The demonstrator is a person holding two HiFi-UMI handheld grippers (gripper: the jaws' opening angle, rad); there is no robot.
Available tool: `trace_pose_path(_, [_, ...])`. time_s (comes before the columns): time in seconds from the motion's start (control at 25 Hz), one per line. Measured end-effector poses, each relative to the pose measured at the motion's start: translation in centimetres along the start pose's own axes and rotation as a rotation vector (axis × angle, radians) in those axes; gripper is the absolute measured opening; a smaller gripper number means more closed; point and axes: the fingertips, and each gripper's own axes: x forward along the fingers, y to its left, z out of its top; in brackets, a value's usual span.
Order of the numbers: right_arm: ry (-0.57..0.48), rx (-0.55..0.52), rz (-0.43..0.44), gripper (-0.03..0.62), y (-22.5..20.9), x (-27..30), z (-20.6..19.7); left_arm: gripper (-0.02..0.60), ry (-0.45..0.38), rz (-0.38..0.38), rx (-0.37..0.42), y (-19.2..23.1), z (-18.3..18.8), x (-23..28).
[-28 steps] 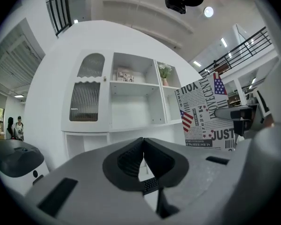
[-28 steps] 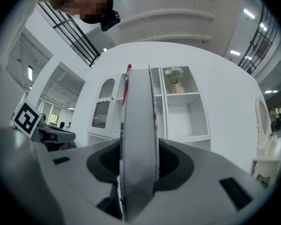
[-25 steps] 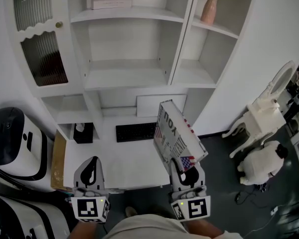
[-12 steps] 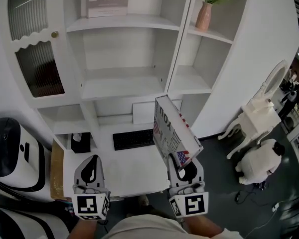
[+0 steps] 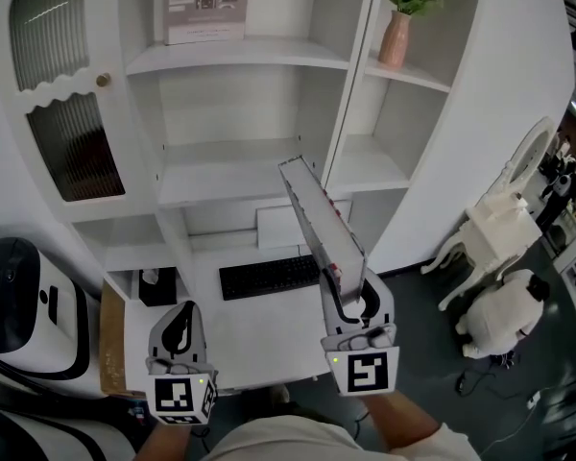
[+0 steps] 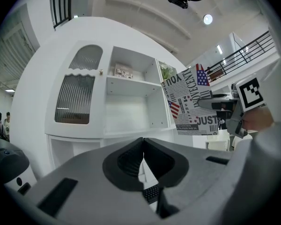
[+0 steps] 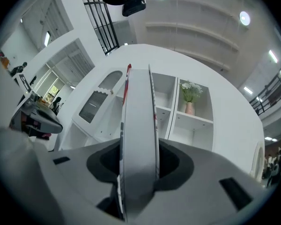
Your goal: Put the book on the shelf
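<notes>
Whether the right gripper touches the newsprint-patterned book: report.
Touching: in the right gripper view, the right gripper clamps both covers of the white newsprint-patterned book between its jaws.

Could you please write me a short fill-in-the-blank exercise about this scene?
The gripper holding the book is the person's ____ one.
The left gripper holds ____.
The pink vase stands on a ____.
Missing words: right; nothing; shelf.
</notes>
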Motion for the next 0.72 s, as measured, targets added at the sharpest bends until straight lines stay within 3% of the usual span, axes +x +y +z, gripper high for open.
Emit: trace_pose_path(0.72, [0.019, -0.544, 0.085, 0.164, 0.5, 11.4, 3.1, 0.006, 0.005, 0.044, -0.026, 2.0, -0.7, 3.0])
